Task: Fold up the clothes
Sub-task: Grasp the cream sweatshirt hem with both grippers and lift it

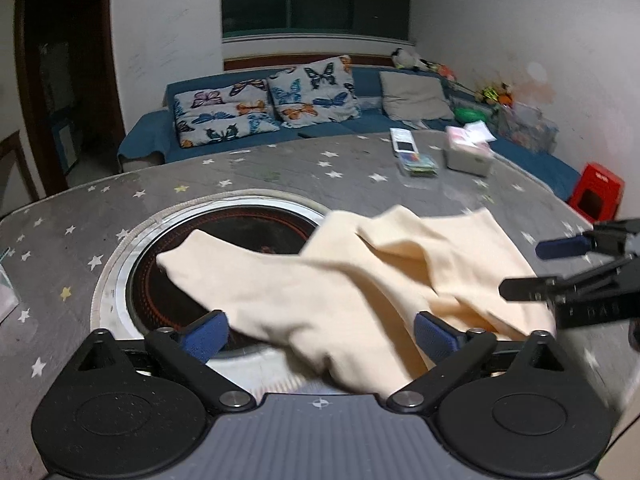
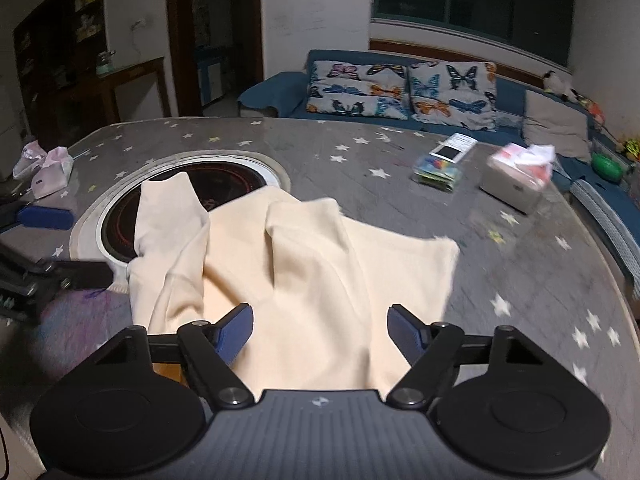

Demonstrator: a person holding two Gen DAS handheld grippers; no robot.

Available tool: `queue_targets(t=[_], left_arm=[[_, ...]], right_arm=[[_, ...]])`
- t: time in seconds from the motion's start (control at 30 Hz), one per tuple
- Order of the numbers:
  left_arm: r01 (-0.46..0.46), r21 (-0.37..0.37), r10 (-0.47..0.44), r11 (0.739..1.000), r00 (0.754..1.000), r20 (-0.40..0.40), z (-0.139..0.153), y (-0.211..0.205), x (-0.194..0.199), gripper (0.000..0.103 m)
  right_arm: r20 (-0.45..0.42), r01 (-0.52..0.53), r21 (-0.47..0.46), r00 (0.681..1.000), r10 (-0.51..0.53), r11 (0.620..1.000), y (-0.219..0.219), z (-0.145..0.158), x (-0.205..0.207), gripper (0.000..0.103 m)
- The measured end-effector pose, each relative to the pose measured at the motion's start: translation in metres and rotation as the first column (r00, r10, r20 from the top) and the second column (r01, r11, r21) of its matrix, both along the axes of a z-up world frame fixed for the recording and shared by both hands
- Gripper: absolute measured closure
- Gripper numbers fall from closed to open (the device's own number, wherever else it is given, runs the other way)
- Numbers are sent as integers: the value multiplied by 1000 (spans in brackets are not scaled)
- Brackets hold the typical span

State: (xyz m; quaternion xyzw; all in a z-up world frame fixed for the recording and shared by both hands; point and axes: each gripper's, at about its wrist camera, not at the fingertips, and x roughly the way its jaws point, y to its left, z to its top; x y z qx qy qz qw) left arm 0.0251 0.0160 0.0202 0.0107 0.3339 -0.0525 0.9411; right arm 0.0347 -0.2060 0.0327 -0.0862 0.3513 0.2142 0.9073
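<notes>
Left gripper (image 1: 320,332) wide, right gripper (image 2: 320,328) wide; cream garment (image 2: 296,264) crumpled betw. fingers, on table (image 2: 500,264).

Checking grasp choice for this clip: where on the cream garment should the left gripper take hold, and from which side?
Probably the sleeve end of the cream garment, which lies flat and free over the round cooktop. The left gripper, open, could come in low from the near table edge, pinching that single layer rather than the bunched middle folds.
</notes>
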Motion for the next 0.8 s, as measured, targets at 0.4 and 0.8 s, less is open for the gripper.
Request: queue_targets(t=[0.4, 0.8], left_arm=[[-33, -32, 33, 999, 999, -11, -13, 16, 62, 15], [-19, -71, 15, 997, 999, -47, -32, 12, 114, 15]], right_arm=[[-36, -88, -54, 996, 86, 995, 49, -25, 67, 48], [7, -31, -56, 999, 31, 998, 28, -29, 80, 94]])
